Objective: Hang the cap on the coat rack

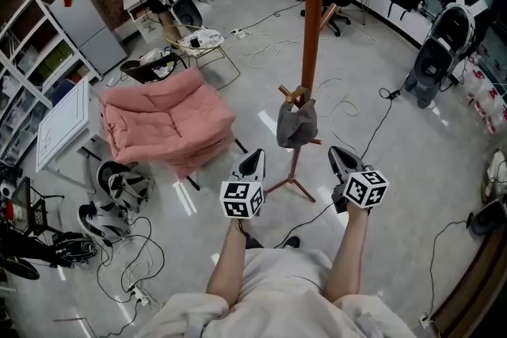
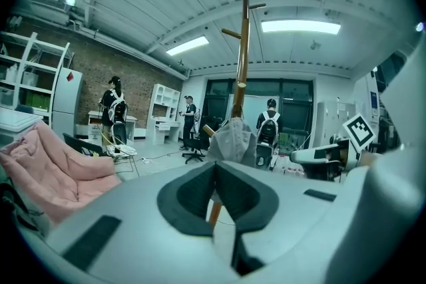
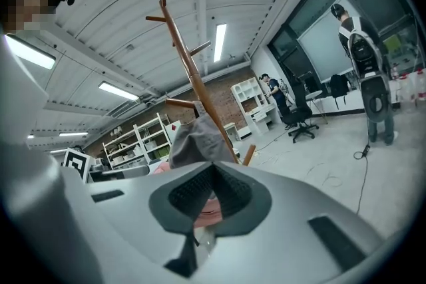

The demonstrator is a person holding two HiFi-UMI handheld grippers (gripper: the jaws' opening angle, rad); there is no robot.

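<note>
A pink cushion (image 1: 166, 123) lies far left on the floor (image 1: 380, 178). My left gripper (image 1: 255, 158) has its jaws clenched, empty. The grey cap (image 1: 296, 124) hangs on a low peg of the coat rack (image 1: 312, 20). My right gripper (image 1: 341, 154) is clenched too, empty.

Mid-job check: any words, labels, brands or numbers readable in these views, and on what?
No readable text anywhere.
Cubes on the left gripper and right gripper: square black-and-white patterns, no letters.
The red sticker on the grey fridge: too small to read.
On the cap: no print visible.
</note>
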